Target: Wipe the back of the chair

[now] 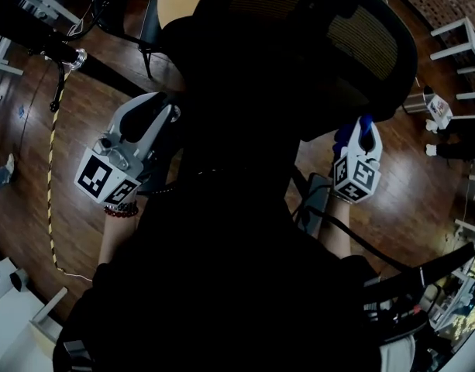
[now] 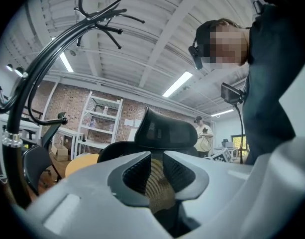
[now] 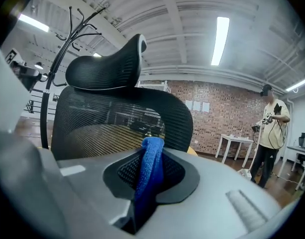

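My right tongs (image 3: 150,179) pinching a blue cloth (image 3: 151,156) before the chair (image 3: 92,113) back, my left tongs (image 2: 155,182) closing, chair mesh showing between them

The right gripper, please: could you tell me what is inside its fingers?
A blue cloth is pinched between the right gripper's fingers. Its lower end disappears into the gripper body, so the rest cannot be seen.
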Demonstrator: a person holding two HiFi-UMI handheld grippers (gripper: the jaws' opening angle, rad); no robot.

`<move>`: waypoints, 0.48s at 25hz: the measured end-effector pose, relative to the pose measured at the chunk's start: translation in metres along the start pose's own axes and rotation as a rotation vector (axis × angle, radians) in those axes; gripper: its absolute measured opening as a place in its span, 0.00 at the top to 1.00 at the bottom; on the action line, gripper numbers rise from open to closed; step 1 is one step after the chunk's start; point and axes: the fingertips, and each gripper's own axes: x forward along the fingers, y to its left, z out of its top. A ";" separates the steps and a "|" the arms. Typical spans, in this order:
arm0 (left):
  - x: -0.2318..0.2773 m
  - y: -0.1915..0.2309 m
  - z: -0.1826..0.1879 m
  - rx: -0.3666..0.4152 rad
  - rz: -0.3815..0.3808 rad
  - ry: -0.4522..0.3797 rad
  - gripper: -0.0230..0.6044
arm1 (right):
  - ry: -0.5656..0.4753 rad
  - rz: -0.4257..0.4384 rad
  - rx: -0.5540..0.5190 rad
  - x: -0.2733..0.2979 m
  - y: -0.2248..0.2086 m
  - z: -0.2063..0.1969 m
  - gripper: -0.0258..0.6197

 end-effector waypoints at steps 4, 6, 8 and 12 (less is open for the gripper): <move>-0.001 0.009 0.000 -0.027 0.024 -0.013 0.83 | 0.018 0.085 -0.043 0.003 0.007 0.000 0.90; 0.003 0.008 0.001 -0.024 0.005 -0.014 0.83 | 0.034 0.101 -0.062 0.004 0.008 0.000 0.90; 0.007 0.006 0.001 -0.022 -0.016 -0.010 0.83 | 0.056 0.078 -0.079 0.007 0.010 0.000 0.90; 0.014 0.000 0.000 -0.027 -0.053 -0.006 0.83 | 0.096 0.002 -0.091 0.009 0.011 0.000 0.90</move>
